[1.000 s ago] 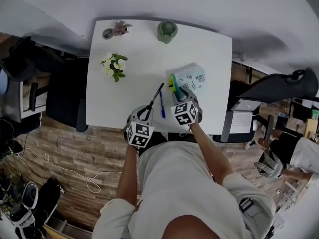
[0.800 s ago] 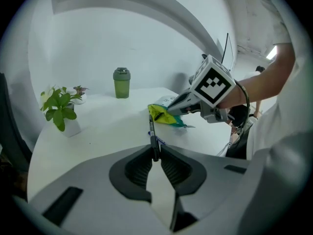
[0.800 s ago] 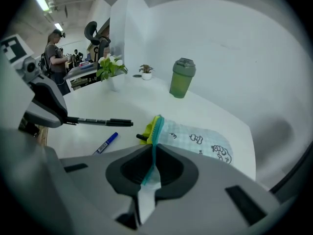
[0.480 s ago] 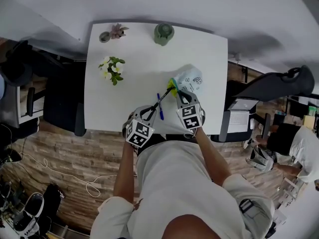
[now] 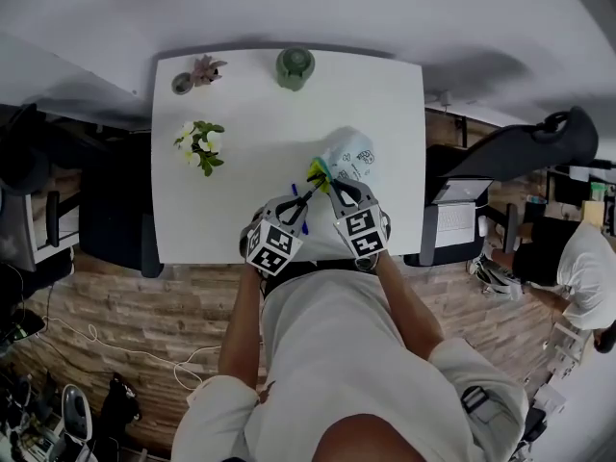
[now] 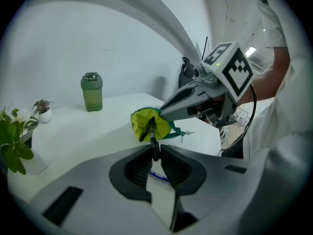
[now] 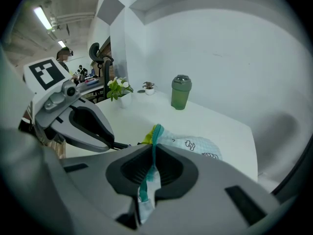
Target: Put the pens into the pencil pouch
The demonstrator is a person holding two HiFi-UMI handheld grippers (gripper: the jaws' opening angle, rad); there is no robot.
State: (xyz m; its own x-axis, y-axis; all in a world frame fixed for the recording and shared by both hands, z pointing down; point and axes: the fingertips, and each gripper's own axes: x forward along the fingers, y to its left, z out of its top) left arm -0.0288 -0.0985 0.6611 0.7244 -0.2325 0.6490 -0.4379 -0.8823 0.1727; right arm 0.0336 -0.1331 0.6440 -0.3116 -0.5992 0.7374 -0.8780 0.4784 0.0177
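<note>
My right gripper point(image 5: 333, 190) is shut on the teal zip edge point(image 7: 154, 142) of the pale printed pencil pouch point(image 5: 353, 152) and holds its mouth up off the white table point(image 5: 250, 104). The yellow-green lining point(image 6: 145, 123) shows in the open mouth. My left gripper point(image 5: 296, 206) is shut on a black pen point(image 6: 153, 140), whose far end lies in that mouth. A blue pen point(image 6: 159, 176) rests on the table just below the left jaws. In the right gripper view the left gripper point(image 7: 116, 144) comes in from the left, close to the pouch point(image 7: 195, 146).
A green bottle point(image 5: 295, 66) stands at the table's far edge, a small potted plant point(image 5: 197, 69) at its far left corner, and a flower vase point(image 5: 199, 143) on the left side. Office chairs point(image 5: 520, 157) flank the table. A person point(image 5: 577, 277) sits at the right.
The left gripper has carried the black pen rightward until its end reached the pouch mouth. The right gripper has lifted the pouch's rim off the table.
</note>
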